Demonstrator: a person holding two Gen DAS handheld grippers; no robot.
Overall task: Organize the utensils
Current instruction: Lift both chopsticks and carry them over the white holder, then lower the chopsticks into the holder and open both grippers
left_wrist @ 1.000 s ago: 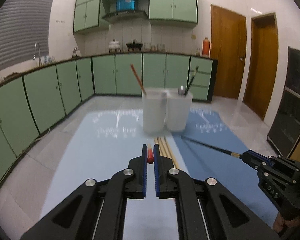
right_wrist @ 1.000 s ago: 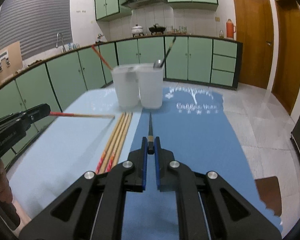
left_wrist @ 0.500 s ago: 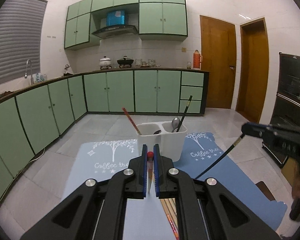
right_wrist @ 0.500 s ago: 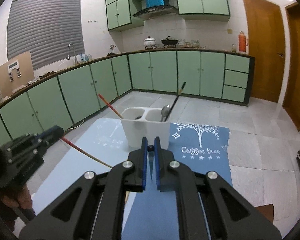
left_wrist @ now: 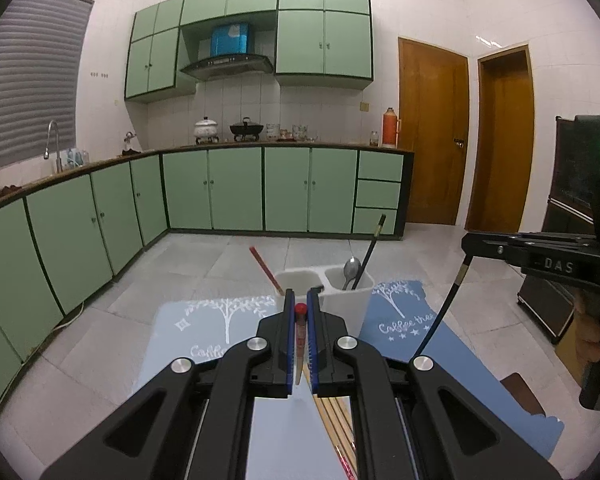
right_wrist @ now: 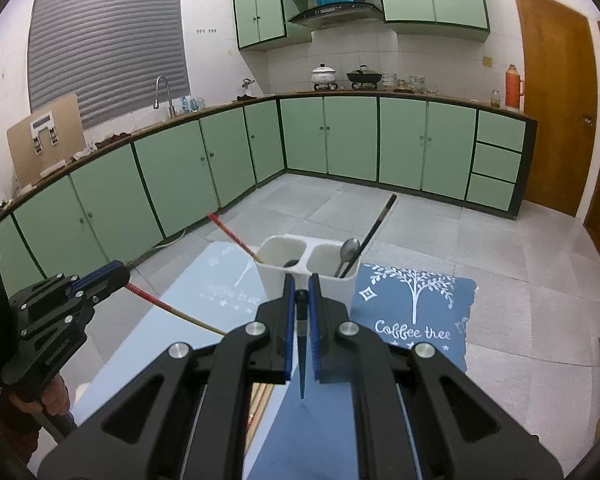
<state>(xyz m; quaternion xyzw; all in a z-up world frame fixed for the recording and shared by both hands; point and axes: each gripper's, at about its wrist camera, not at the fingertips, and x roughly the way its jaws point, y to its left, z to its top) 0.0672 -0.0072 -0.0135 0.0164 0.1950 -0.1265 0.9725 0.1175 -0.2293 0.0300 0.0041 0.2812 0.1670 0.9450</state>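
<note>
Red-tipped wooden chopstick (left_wrist: 300, 334) up in the air, pinched in the left hand-held gripper (left_wrist: 300, 344), and a black tapered chopstick (right_wrist: 302, 344) clamped likewise in the right hand-held gripper (right_wrist: 302, 340). Both hang above the blue place mats (right_wrist: 412, 320) on the surface, short of the white two-compartment plastic holder (right_wrist: 332, 280). A metal spoon (right_wrist: 348, 252) stands in its right compartment; more wooden chopsticks (left_wrist: 334, 420) lie below.
</note>
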